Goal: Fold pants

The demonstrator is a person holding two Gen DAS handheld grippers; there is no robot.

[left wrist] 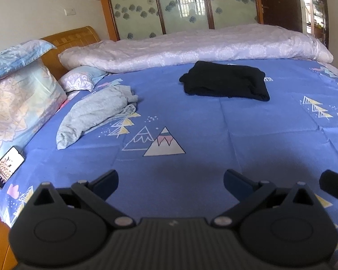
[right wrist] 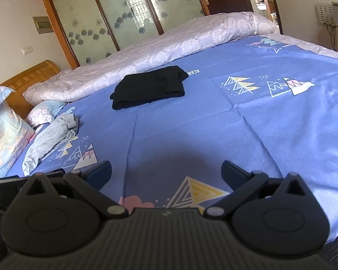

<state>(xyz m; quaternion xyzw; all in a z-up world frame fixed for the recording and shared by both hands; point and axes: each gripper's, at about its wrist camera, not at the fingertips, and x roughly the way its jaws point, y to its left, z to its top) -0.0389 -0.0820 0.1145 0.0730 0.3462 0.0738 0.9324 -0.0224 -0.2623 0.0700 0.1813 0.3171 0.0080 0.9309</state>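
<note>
Black pants [left wrist: 226, 81] [right wrist: 149, 86] lie folded into a flat rectangle on the blue bed sheet [left wrist: 191, 121] [right wrist: 191, 121], far ahead of both grippers. Light grey pants [left wrist: 97, 111] [right wrist: 49, 135] lie crumpled at the left, near the pillows. My left gripper [left wrist: 170, 181] hovers open over bare sheet near the bed's front edge, holding nothing. My right gripper [right wrist: 166, 172] is likewise open and empty above the sheet. A black part of the right gripper [left wrist: 334, 185] shows at the right edge of the left wrist view.
A rolled pale quilt [left wrist: 191, 49] [right wrist: 146, 54] runs along the far side of the bed. Pillows [left wrist: 18, 94] [right wrist: 4, 132] stack at the left by the wooden headboard [left wrist: 72, 38]. A lit phone [left wrist: 6, 167] lies at the bed's left edge. Sliding wardrobe doors [left wrist: 180, 6] stand behind.
</note>
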